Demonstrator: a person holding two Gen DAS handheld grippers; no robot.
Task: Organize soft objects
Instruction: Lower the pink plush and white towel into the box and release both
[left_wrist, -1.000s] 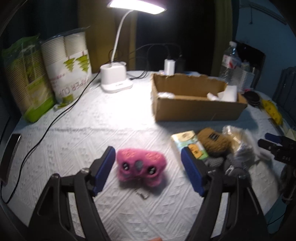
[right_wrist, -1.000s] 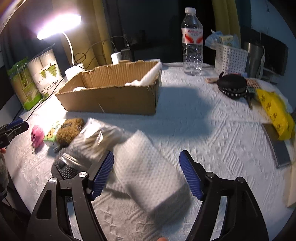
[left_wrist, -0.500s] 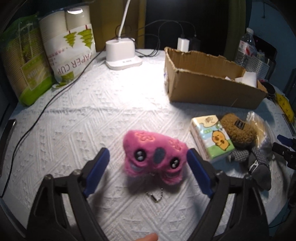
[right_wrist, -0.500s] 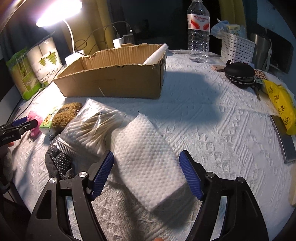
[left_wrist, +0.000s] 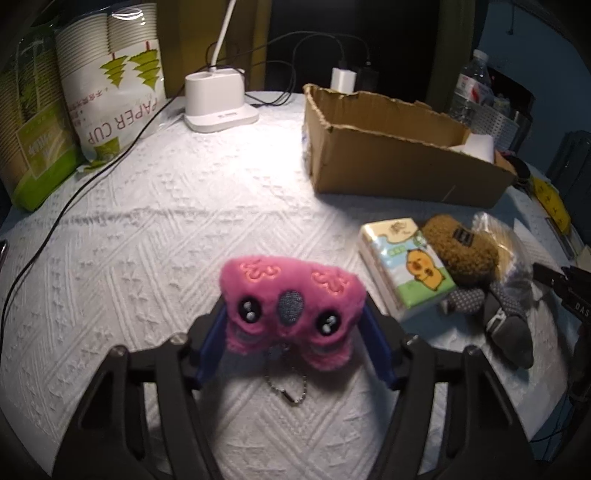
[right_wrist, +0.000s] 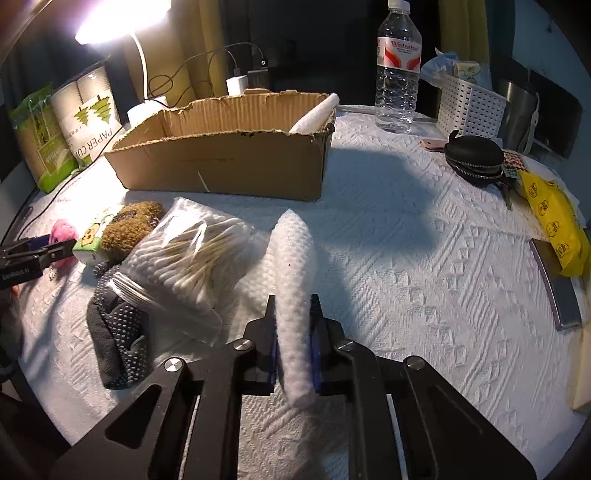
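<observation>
My left gripper (left_wrist: 293, 332) is shut on a pink plush keychain toy (left_wrist: 291, 299), its ball chain dangling over the white tablecloth. My right gripper (right_wrist: 293, 325) is shut on a white textured cloth pad (right_wrist: 295, 266), squeezed upright between the blue pads. An open cardboard box (left_wrist: 399, 155) stands behind, also in the right wrist view (right_wrist: 229, 162), with a white pad inside (right_wrist: 314, 114). Beside it lie a tissue pack (left_wrist: 406, 266), a brown plush (left_wrist: 458, 247), a bag of cotton swabs (right_wrist: 184, 251) and a dotted dark glove (right_wrist: 118, 332).
A lamp base (left_wrist: 218, 99) with cables and paper cup packs (left_wrist: 114, 85) stand at the back left. A water bottle (right_wrist: 397, 70), white basket (right_wrist: 469, 103), black zip case (right_wrist: 474, 158), yellow packet (right_wrist: 554, 225) and a phone (right_wrist: 557, 284) sit on the right.
My left gripper closed on the pink plush toy. My right gripper closed on the white cloth pad, folding it upright between the pads.
</observation>
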